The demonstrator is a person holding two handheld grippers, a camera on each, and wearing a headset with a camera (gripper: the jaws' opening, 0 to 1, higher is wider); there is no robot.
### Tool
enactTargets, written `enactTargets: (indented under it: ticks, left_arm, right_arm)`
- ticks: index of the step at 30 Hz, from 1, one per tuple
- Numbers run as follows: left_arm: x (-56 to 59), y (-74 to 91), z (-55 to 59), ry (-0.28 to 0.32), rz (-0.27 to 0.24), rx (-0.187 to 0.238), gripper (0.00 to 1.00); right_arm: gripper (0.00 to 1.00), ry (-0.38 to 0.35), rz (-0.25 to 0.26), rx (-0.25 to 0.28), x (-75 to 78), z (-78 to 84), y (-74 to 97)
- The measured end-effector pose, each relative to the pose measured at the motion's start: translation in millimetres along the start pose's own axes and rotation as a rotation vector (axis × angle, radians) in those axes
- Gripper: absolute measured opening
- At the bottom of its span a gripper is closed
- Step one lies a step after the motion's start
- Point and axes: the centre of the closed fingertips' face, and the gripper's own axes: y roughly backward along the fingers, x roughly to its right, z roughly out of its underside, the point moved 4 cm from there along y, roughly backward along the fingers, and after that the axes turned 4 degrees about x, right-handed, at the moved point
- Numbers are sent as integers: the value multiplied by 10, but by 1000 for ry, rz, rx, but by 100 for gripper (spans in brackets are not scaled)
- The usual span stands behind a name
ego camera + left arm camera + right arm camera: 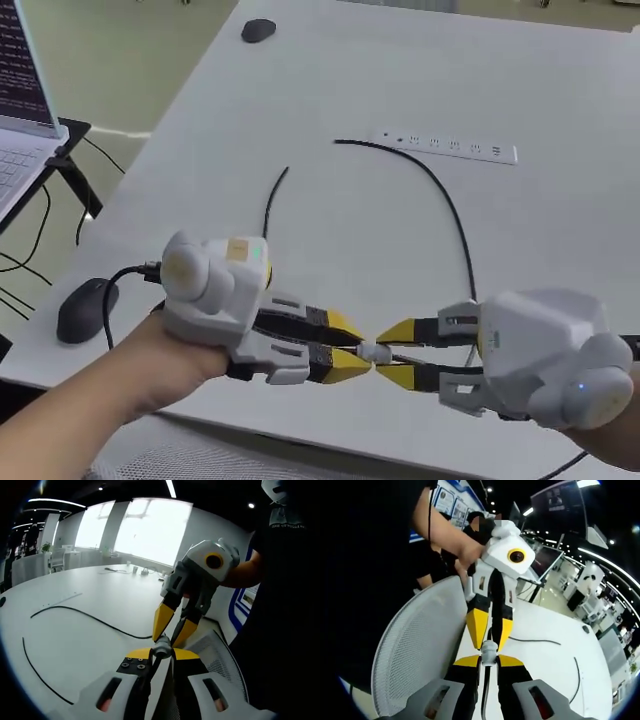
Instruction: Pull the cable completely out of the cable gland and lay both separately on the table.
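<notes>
The cable gland [375, 352] is held in the air above the near edge of the table [330, 90], between the two grippers, which face each other tip to tip. The left gripper [358, 350] has its fingers drawn narrow on the gland body; in the left gripper view the gland [161, 647] sits between that gripper's yellow tips. The right gripper [392, 354] has its fingers equally narrow and appears to clamp the cable [452, 215] right where it leaves the gland. In the right gripper view the black cable [483, 690] runs back from the gland [488, 652] between that gripper's own fingers. The exact contact point is partly hidden. The long axis of the gland and the gripped part of the cable lies along the line joining the two grippers, left to right in the head view. Both grippers are equally near the joint. Beyond the right gripper the cable trails away over the table in a wide arc toward the power strip [445, 147]. Separation calls for a straight pull apart along that shared axis.
</notes>
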Motion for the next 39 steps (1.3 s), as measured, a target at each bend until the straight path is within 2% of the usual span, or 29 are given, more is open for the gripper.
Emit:
enactTargets:
  ticks: [8, 10, 14, 17, 20, 22, 24, 27, 28, 30, 32, 35, 37, 39]
  left_arm:
    - [-1, -9, -65, -21, -2, 10, 15]
    - [2, -14, -72, -30, -3, 5, 15]
    - [-6, -21, -72, -45, -7, 2, 15]
    - [-3, -21, -82, -52, -10, 5, 15]
    - [-5, -10, -86, -79, -23, -6, 15]
    - [-7, -1, -96, -86, -27, -4, 15]
    - [-28, 14, -129, -121, -42, 11, 15]
    - [-46, 23, -135, -117, -51, 10, 15]
    - [-47, 24, -137, -121, -52, 10, 15]
    - [-57, 22, -158, -132, -55, 12, 15]
    - [-81, 24, -174, -140, -64, 11, 15]
    - [-95, 17, -207, -141, -67, 21, 15]
    - [-107, 13, -212, -146, -71, 22, 15]
    - [-115, 10, -215, -146, -73, 22, 15]
  right_arm:
    - [8, -53, 24, 18, 47, -15, 40]
    - [9, -91, 28, 24, 56, -19, 41]
    - [9, -98, 38, 16, 52, -16, 39]
    - [11, -107, 47, 19, 54, -31, 48]
    - [17, -149, 73, 17, 71, -50, 91]
    - [15, -164, 105, 24, 95, -60, 153]
    - [15, -207, 140, 30, 117, -55, 206]
    - [17, -250, 213, -15, 161, 16, 279]
    - [17, -243, 236, -29, 174, 34, 299]
    - [17, -247, 249, -35, 159, 60, 302]
    - [18, -335, 269, -56, 137, 115, 301]
    - [16, -301, 313, -119, 154, 201, 290]
    - [15, -316, 320, -111, 138, 198, 262]
    - [14, -306, 352, -120, 150, 206, 247]
